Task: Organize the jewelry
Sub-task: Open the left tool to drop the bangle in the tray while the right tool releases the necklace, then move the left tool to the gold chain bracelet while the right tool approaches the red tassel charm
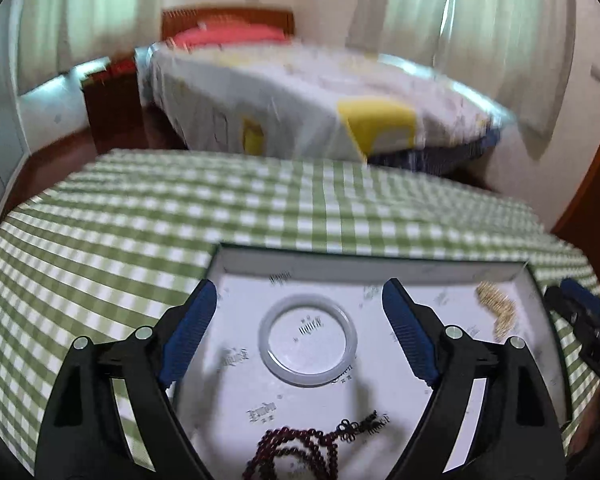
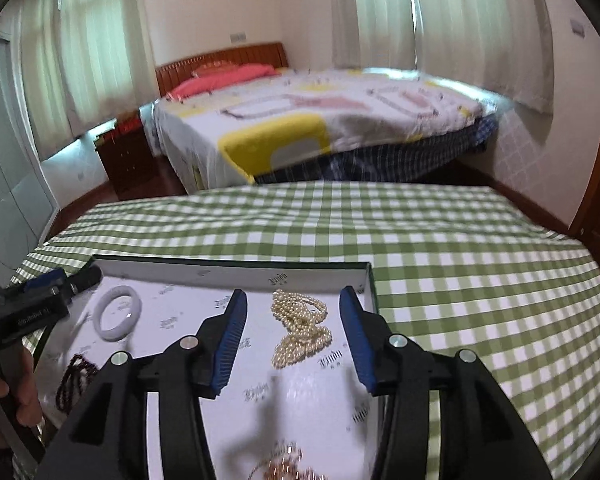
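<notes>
While both claws hang over the table, neither one holds anything. The left gripper [image 1: 300, 330] has its two blue fingers [image 1: 188, 332] spread wide apart. Between them, lower down, lies a white bangle [image 1: 308, 340]. It rests flat on the floor of a shallow white box [image 1: 340, 266] with dark edges. The fingers are not touching the bangle.

Near the bottom of the left wrist view, a string of dark red beads [image 1: 296, 454] lies in the box too, with a small black knot beside it. A heap of pale gold pearls [image 1: 498, 306] sits in the far right corner of the box.

The right gripper [image 2: 290, 340] is wide open as well. A pearl necklace [image 2: 300, 328] lies bunched up in the box [image 2: 228, 266], right between its blue fingers [image 2: 230, 340], but they are not touching it. The white bangle [image 2: 118, 318] lies off to the left, well apart from the pearls. The dark red beads [image 2: 74, 380] sit near the left edge. Something shiny and pink-gold [image 2: 284, 466] shows at the bottom, too blurry to name.

The box sits on a green and white checked tablecloth [image 2: 480, 280]. A bed [image 2: 320, 120] with a pink pillow [image 2: 220, 78] stands behind the table.
</notes>
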A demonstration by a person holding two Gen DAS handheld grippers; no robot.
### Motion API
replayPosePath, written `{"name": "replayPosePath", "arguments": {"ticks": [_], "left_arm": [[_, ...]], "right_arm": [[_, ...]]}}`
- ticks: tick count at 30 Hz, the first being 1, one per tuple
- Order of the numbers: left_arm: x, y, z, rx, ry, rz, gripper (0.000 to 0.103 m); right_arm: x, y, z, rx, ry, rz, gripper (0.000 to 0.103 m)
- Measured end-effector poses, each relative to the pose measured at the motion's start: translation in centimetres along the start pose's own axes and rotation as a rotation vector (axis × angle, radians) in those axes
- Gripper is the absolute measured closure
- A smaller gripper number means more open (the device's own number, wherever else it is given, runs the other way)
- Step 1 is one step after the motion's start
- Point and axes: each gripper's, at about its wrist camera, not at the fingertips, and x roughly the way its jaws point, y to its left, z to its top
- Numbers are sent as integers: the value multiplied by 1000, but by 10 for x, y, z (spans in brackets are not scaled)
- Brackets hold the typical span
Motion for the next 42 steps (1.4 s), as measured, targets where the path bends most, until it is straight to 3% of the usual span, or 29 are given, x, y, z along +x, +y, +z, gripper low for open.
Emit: {"name": "replayPosePath", "arguments": {"ticks": [5, 11, 17, 30, 42], "left_arm": [[-55, 3, -14, 6, -138, 25, 19], [-104, 2, -39, 15, -202, 44, 19], [-136, 5, -71, 21, -195, 66, 19], [-175, 24, -137, 19, -148, 117, 19], [-170, 32, -160, 14, -84, 134, 19]], "right_arm": [[-41, 9, -18, -11, -62, -2, 55], [-80, 25, -44, -35, -93, -4, 55], [-109, 40, -74, -69, -100, -10, 55], [-125, 43, -133, -49, -29, 1, 55], [-98, 47, -152, -44, 84, 5, 56]]}}
